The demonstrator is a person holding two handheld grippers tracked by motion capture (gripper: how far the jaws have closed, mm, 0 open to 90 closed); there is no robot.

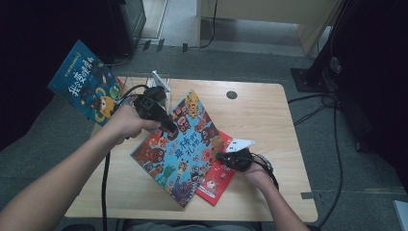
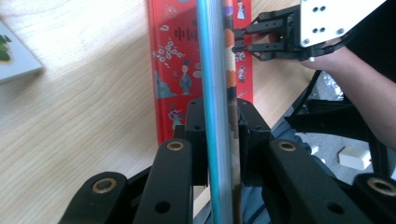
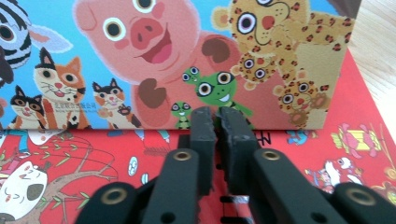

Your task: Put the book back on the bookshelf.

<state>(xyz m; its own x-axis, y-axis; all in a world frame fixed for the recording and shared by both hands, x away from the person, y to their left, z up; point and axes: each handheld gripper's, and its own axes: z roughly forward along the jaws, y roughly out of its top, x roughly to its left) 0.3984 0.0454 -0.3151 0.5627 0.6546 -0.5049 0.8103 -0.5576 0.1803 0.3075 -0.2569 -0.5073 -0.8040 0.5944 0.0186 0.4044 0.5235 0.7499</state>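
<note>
Animal book [image 1: 179, 147], a thin, glossy hardback crowded with cartoon beasts, lies tilted across the red book [image 1: 217, 178] on our wooden table [image 1: 269, 115], long axis running from far edge toward us. Our left gripper [image 1: 169, 126] clamps its upper edge; our right gripper [image 1: 222, 156] sits closed at the lower right edge, jaws nearly together, gripping nothing we can make out

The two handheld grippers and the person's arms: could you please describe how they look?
Both the left gripper and the right gripper are black, with jointed linkage arms held by brass-coloured pivot pins and flat black pads. The right one carries a pale plate with small screw holes. A black cable trails from the left one. The forearms are bare, with no sleeves or gloves.
</note>
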